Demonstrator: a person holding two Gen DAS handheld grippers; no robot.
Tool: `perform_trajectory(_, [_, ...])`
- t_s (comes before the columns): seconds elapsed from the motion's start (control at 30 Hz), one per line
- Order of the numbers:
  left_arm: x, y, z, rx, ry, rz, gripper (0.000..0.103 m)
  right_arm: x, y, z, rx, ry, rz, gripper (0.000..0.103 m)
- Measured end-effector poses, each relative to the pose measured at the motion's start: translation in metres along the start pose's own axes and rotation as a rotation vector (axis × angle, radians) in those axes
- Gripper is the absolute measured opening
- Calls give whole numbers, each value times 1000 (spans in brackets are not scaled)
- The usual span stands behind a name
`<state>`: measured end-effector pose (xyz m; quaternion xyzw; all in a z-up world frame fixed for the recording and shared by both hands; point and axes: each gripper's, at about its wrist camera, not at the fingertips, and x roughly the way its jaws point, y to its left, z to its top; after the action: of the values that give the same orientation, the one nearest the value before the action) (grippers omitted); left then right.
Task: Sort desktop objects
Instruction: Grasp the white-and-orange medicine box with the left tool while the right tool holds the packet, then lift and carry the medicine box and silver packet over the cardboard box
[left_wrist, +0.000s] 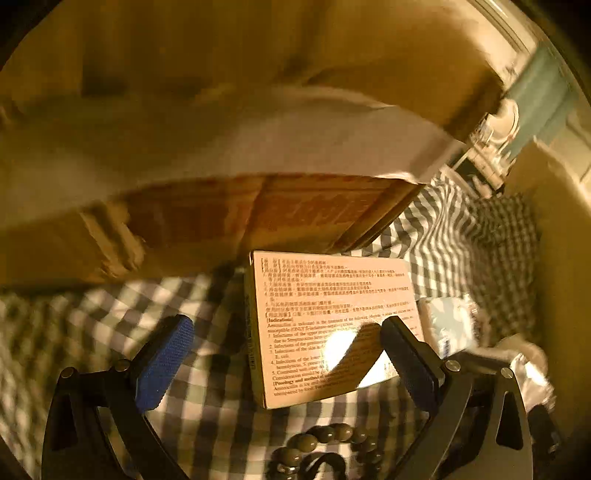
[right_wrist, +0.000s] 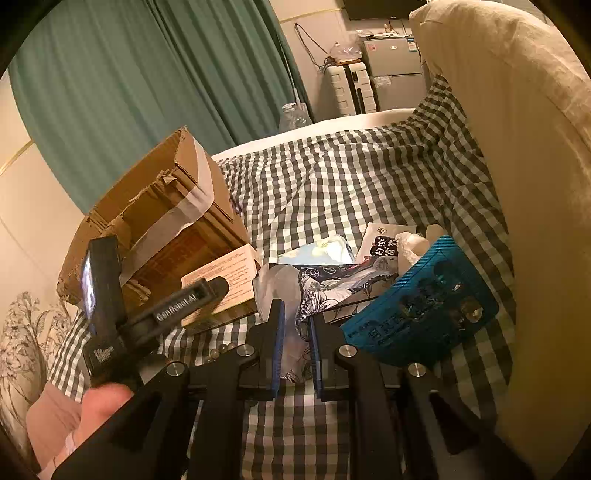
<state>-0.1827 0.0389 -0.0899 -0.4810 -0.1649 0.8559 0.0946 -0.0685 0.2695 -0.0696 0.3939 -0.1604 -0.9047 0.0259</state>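
Note:
A flat medicine box (left_wrist: 332, 325) with printed text lies on the checked cloth (left_wrist: 207, 406), in front of a taped cardboard box (left_wrist: 258, 210). My left gripper (left_wrist: 286, 354) is open, its fingers on either side of the medicine box, low over it. A bead bracelet (left_wrist: 325, 446) lies just below it. In the right wrist view my right gripper (right_wrist: 295, 332) is shut on a crinkly patterned packet (right_wrist: 332, 284). The medicine box (right_wrist: 221, 280) and cardboard box (right_wrist: 159, 221) lie to its left, behind the left gripper's body (right_wrist: 147, 317).
A blue blister pack (right_wrist: 421, 306), a white sachet (right_wrist: 384, 243) and a tissue pack (right_wrist: 325, 251) lie in a pile on the checked cloth (right_wrist: 332, 177). A cream pillow (right_wrist: 535, 184) rises on the right. Green curtains (right_wrist: 147, 74) hang behind.

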Motion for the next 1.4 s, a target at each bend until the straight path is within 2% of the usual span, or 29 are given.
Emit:
perform_trajectory(0.07, [3, -1, 1, 9, 13, -28, 103, 0, 0, 0, 0, 0, 0, 12])
perform_trajectory(0.1, [3, -4, 0, 37, 17, -49, 92, 0, 0, 0, 1, -1, 0, 12])
perform_trajectory(0.13, [0, -9, -2, 65, 10, -88, 77, 0, 0, 0, 2, -2, 0, 12])
perform_trajectory(0.17, [-2, -12, -4, 81, 7, -109, 71, 0, -1, 0, 2, -2, -1, 12])
perform_trajectory(0.23, [-6, -16, -8, 88, 31, -182, 52, 0, -1, 0, 4, -4, 0, 12])
perform_trajectory(0.3, [-10, -21, -10, 100, 25, -228, 47, 0, -1, 0, 4, -6, 1, 12])
perform_trajectory(0.37, [-19, -29, -13, 143, 14, -231, 46, 0, -1, 0, 2, -7, 1, 12])
perform_trajectory(0.6, [-16, -43, -29, 198, 82, -304, 47, 0, -2, 0, 7, -7, -5, 12])
perform_trajectory(0.67, [-9, -48, -33, 225, 107, -296, 55, 0, -3, 0, 12, -6, -7, 12])
perform_trajectory(0.73, [2, -53, -35, 238, 136, -290, 69, 0, -4, 0, 15, -5, -7, 12])
perform_trajectory(0.87, [17, -48, -32, 171, 155, -345, 75, 0, -4, 0, 12, -4, -12, 12])
perform_trajectory(0.9, [20, -48, -30, 150, 156, -363, 74, 1, -5, 0, 13, -2, -12, 12])
perform_trajectory(0.93, [20, -47, -28, 137, 152, -379, 55, 1, -5, 0, 13, 0, -11, 12])
perform_trajectory(1.03, [15, -42, -26, 114, 143, -444, 43, 2, -5, -1, 15, 4, -14, 12])
perform_trajectory(1.2, [-23, -43, -25, 198, 26, -444, 35, 3, -7, -2, 21, 9, -16, 12])
perform_trajectory(1.4, [-55, -66, -33, 336, -10, -440, 34, 0, -9, 0, 28, -17, -68, 12])
